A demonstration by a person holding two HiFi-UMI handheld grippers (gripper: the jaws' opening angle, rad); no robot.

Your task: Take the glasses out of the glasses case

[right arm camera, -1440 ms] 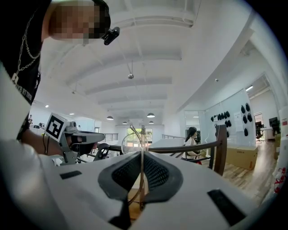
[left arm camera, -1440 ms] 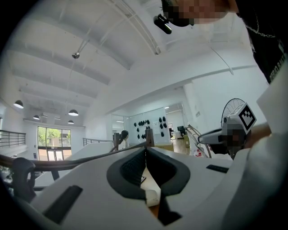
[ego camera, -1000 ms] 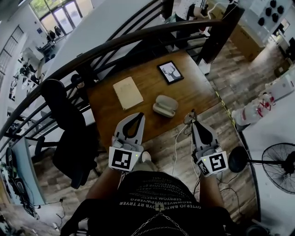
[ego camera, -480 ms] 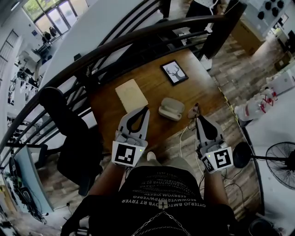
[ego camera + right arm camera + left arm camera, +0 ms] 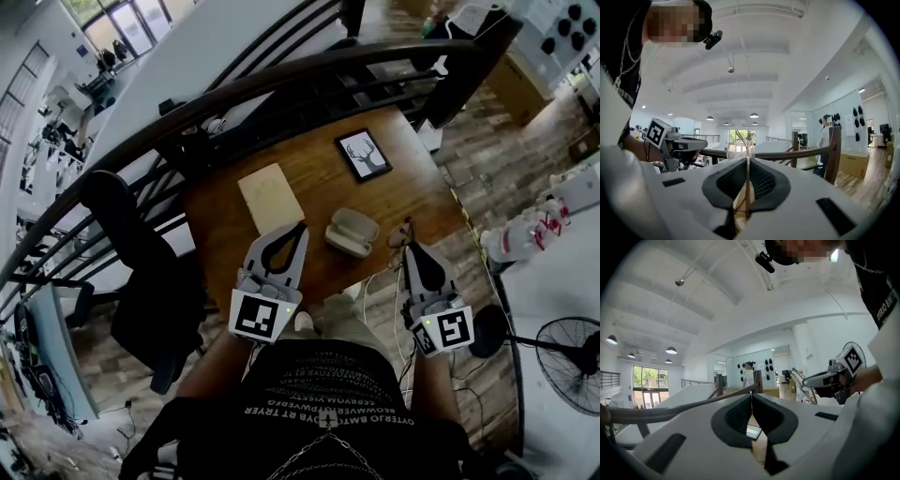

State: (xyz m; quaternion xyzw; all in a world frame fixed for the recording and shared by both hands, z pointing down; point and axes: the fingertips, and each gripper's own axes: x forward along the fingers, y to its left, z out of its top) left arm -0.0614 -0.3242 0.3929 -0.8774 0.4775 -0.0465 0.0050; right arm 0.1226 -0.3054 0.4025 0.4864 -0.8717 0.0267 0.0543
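Note:
The light grey glasses case lies open on the brown table, with nothing seen inside it. My right gripper hovers at the table's near right edge, shut on the thin-framed glasses. In the right gripper view one temple arm runs up between the closed jaws of that gripper and a clear lens stands above the tips. My left gripper is to the left of the case, above the table's near edge. In the left gripper view its jaws meet with nothing between them.
A framed deer picture lies at the table's far right and a pale notebook left of the case. A dark curved railing runs behind the table. A black office chair stands at the left, a floor fan at the right.
Both grippers have edged slightly forward relative to the case while the head view shifted. The right gripper still holds the glasses; the left stays shut and empty.

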